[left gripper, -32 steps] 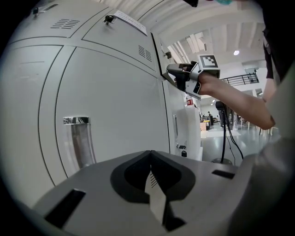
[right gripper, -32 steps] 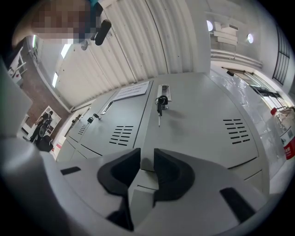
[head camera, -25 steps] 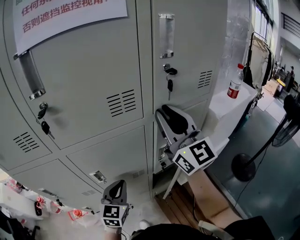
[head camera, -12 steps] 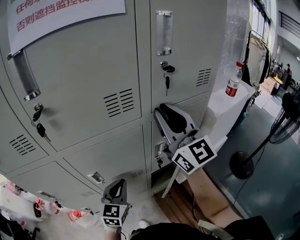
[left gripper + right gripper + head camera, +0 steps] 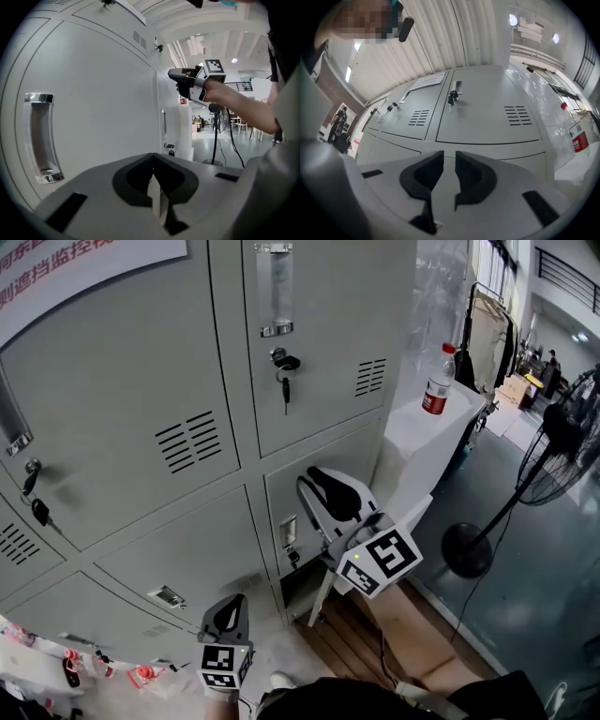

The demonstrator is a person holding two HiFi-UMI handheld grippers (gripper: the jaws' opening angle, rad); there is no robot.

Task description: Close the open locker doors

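Head view: bottle [image 5: 437,381], fan [image 5: 561,442] right of lockers [image 5: 319,362].

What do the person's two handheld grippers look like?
Both the left gripper and right gripper are light grey with black curved pads; each carries a white marker cube with black square patterns. The right one's jaws have just been closing, empty.

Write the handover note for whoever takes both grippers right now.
Left gripper: shut, empty, low in front of the lockers.
Right gripper: jaws slightly apart after closing a little, empty, by the right column's lower door.
Done: the upper doors look shut.
To do: the bottom right locker door stands open, edge-on below the right gripper; push it shut.
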